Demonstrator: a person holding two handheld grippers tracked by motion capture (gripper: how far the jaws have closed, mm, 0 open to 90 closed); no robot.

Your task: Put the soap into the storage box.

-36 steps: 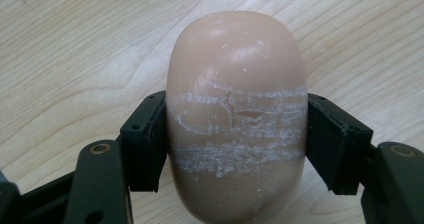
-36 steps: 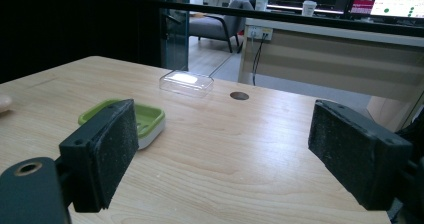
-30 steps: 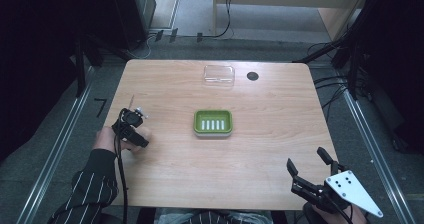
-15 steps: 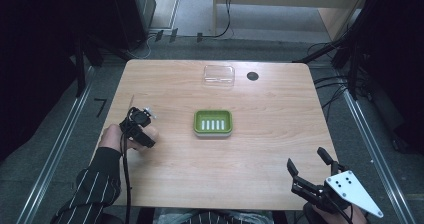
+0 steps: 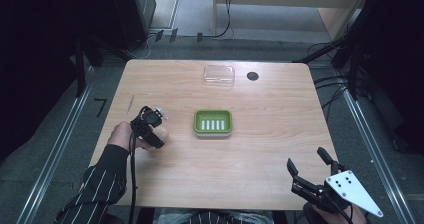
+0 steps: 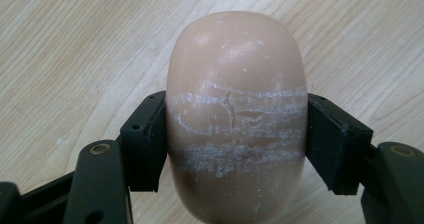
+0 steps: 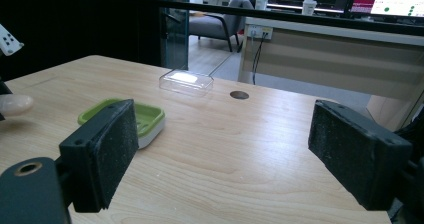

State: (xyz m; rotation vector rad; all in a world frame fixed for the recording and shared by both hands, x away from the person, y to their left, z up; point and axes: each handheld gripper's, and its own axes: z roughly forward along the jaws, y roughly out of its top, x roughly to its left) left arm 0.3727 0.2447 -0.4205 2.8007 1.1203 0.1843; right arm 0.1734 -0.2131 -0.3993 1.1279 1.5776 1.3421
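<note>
My left claw (image 6: 235, 134) clamps the soap (image 6: 235, 109) across its waist; it looks hard, slick, scuffed. Right claw (image 7: 240, 149) stands apart, empty.

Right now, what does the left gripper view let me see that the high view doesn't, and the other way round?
Left gripper view: white scuffs and a small crack on the soap, pads pressed to its sides. High view: the green soap dish, clear lid, right gripper open by the near edge. Both: left gripper holding soap over the wooden table.
</note>
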